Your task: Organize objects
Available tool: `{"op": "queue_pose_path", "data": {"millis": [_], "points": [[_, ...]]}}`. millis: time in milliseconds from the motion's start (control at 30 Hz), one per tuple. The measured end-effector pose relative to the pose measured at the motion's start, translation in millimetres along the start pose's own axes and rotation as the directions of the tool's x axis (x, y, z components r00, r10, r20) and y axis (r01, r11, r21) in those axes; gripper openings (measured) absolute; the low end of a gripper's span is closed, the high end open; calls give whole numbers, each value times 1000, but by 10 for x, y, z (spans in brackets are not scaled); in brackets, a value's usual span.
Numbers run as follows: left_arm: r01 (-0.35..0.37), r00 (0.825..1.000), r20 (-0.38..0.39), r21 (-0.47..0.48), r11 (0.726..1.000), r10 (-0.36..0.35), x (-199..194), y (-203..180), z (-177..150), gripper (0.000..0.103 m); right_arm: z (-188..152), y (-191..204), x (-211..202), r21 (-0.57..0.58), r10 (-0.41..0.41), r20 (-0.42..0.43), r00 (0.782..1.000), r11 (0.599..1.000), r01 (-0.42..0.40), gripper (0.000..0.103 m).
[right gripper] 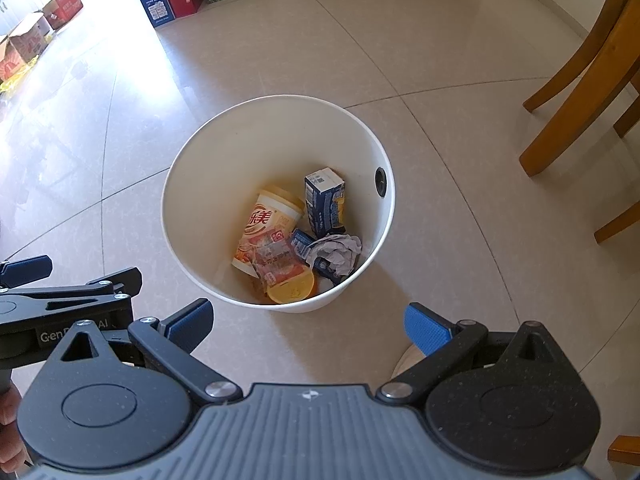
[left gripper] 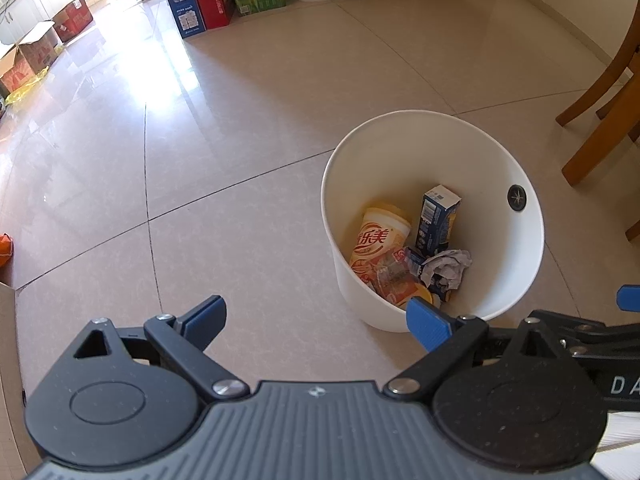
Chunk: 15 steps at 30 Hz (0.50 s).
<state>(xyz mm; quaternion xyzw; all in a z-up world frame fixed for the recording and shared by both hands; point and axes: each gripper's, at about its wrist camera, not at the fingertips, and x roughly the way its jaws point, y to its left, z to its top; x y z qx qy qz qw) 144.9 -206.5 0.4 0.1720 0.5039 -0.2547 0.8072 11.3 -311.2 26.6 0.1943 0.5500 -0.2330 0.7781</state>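
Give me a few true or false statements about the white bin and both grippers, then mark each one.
1. The white bin stands upright on the tiled floor. True.
2. The bin is empty. False: it holds a milk tea cup, a blue carton and crumpled paper.
3. The right gripper grips the cup. False: its jaws are open and empty.
4. The left gripper is open and holds nothing. True.
5. The blue carton lies outside the bin. False: it is inside.

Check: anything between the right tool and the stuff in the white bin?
Nothing visible. The right tool is open above bare floor just short of the white bin, whose top is uncovered. The milk tea cup, blue carton and crumpled paper lie exposed inside.
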Motion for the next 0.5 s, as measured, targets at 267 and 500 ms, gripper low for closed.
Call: {"op": "queue_pose_path", "data": {"millis": [267,500], "points": [[5,1000,-1,2,1000,-5,-19,-7,0,96,-5,9,-13,-1,1,0,1000,1000,-1,103],[11,1000,-2,4,1000,-11,-25,18,4,96,-3,6,-14,4,3,1,1000,1000,-3,103]]}}
